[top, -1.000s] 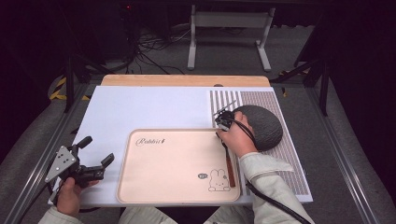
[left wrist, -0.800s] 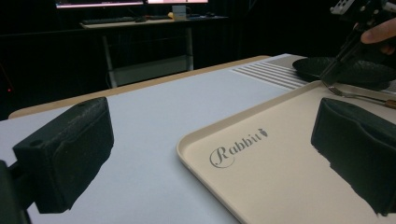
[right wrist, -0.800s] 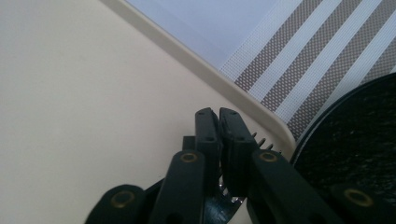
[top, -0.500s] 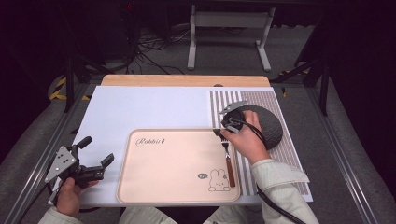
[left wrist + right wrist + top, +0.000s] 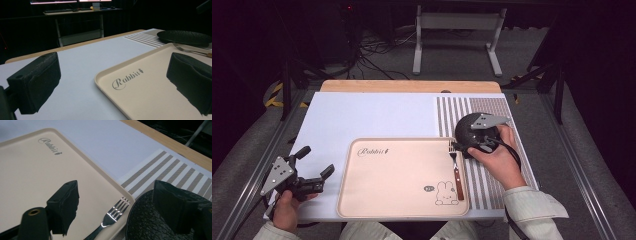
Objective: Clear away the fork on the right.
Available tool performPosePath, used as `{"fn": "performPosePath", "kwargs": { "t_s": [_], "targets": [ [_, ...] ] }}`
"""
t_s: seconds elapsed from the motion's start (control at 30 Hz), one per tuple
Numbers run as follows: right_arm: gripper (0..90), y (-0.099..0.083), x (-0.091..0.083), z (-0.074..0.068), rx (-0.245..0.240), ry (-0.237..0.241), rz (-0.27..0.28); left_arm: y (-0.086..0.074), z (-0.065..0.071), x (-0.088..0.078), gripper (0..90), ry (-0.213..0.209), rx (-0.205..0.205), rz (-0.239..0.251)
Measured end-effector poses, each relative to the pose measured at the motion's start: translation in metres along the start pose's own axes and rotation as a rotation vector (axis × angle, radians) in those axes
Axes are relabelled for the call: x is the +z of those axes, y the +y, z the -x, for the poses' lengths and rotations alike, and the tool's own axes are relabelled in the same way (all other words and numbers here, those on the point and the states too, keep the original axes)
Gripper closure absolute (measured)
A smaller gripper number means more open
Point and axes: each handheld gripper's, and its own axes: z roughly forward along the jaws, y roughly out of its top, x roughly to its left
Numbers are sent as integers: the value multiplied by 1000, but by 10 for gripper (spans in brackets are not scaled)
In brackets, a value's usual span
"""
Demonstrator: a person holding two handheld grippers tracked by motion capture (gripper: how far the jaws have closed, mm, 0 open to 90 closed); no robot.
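A beige tray [image 5: 402, 175] printed with "Rabbit" lies at the table's front middle. A fork [image 5: 456, 172] with a brown handle rests along its right edge, tines pointing away from me. My right gripper [image 5: 455, 147] hovers just above the tines, over the near rim of a black plate [image 5: 464, 129]. Its jaws have just been opening and stand apart with nothing between them. In the right gripper view the fork [image 5: 112, 216] lies below my right gripper [image 5: 116, 187], beside the plate [image 5: 145, 222]. At the front left my left gripper [image 5: 316, 165] is open and holds nothing; in its own view the left gripper [image 5: 112, 72] points toward the tray [image 5: 150, 87].
A striped placemat [image 5: 492, 107] lies under the plate at the right, on a white sheet [image 5: 362, 115] that covers the table. A wooden strip [image 5: 412, 86] runs along the far edge. Metal rails flank the table, and a stand and cables sit on the floor beyond.
My right gripper has opened, let go of the fork and moved up and to the right over the plate's rim. The fork stays on the tray's right edge. My left gripper has kept still.
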Motion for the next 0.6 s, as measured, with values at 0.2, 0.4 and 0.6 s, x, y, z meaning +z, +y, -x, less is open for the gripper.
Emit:
{"fn": "performPosePath", "kwargs": {
  "t_s": [0.2,0.4,0.6],
  "targets": [
    [164,-11,-16,3,2,-1,61,0,0,0,0,2,-2,1],
    [106,-30,-34,8,5,9,164,0,-1,0,0,7,-3,2],
    [84,-48,-44,12,15,-4,236,0,0,0,0,6,-2,2]
  ]
}}
